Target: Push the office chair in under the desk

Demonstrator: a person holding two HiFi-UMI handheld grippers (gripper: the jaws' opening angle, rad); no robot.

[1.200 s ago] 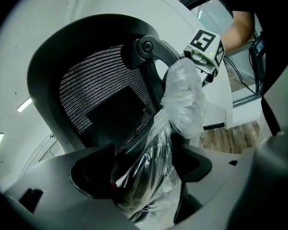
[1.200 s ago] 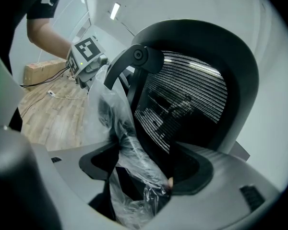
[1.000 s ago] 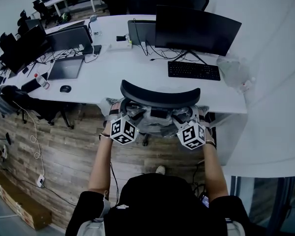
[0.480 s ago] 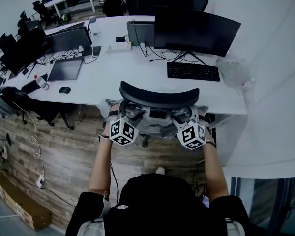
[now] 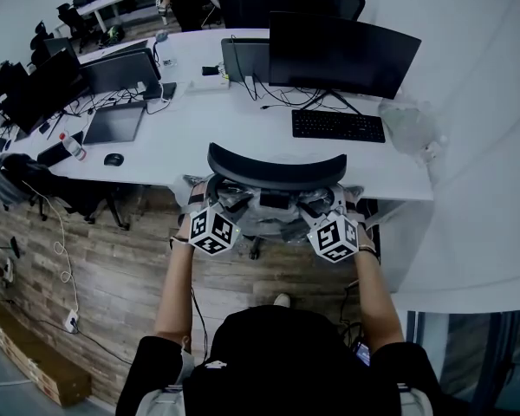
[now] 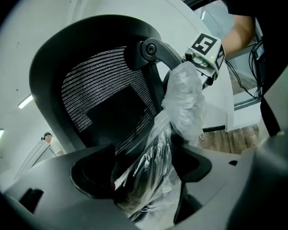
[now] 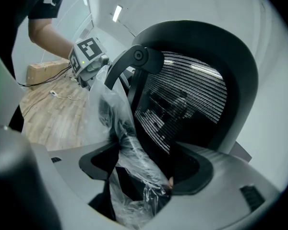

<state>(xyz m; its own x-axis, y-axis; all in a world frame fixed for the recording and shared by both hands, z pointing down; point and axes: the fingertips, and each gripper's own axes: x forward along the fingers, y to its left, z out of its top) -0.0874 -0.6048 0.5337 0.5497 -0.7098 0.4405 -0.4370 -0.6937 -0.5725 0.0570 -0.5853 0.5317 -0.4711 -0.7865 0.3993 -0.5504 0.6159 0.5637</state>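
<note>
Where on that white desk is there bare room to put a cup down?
The widest bare patch of desk lies between the flat grey device and the keyboard, just beyond the chair. A narrower strip runs between keyboard and front edge. The far left is crowded with monitors and cables; a plastic bag fills the right end.

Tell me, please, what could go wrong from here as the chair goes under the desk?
Plastic wrap sits in the left tongs and right tongs and looks slippery, so the grip may slide. The office chair back sits at the desk edge; pushing hard may jolt the keyboard.
</note>
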